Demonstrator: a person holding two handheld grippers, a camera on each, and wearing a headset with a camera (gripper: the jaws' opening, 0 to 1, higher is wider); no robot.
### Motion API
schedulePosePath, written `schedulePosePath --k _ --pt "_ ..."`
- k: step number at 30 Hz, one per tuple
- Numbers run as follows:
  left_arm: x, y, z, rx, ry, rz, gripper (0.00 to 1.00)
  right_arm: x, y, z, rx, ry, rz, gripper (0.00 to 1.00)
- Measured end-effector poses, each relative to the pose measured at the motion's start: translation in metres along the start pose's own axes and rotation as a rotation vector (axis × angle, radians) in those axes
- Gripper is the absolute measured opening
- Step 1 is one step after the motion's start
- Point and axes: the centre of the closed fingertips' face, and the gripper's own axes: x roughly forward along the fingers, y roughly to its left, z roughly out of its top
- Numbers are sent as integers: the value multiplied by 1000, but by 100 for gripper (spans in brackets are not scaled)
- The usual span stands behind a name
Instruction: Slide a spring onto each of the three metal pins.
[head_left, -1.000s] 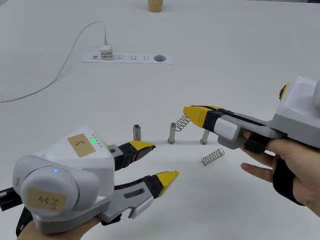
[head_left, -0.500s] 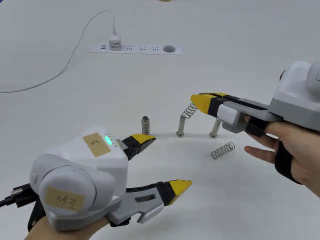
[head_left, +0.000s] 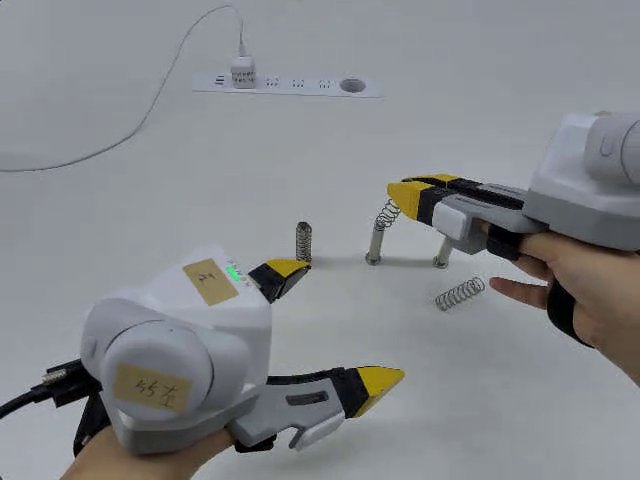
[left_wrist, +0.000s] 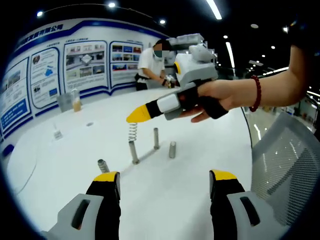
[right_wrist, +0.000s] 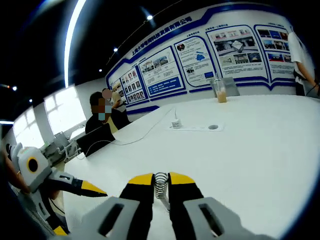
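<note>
The right gripper (head_left: 400, 195) pinches a spring (head_left: 388, 214) atop the middle pin (head_left: 375, 245). The left gripper (head_left: 335, 324) hangs open near the left pin (head_left: 304, 241). A loose spring (head_left: 460, 293) lies nearby.

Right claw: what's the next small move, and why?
Probably ease the right claw straight down along the middle pin. It is shut on a spring whose lower end sits at that pin's top, slightly tilted in the head view, and the spring is not yet slid on.

White power strip (head_left: 288, 84), plugged charger (head_left: 243, 70), drink cup (right_wrist: 221, 90), wall posters (right_wrist: 198, 60)
</note>
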Motion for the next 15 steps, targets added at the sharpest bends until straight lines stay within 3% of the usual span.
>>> schedulePosePath --k 9,15 --pt "-2 2 -1 -22 1 11 80 6 5 -6 -103 36 -1 12" --pt "-1 2 -2 -21 8 8 80 10 10 -13 -243 85 -2 12"
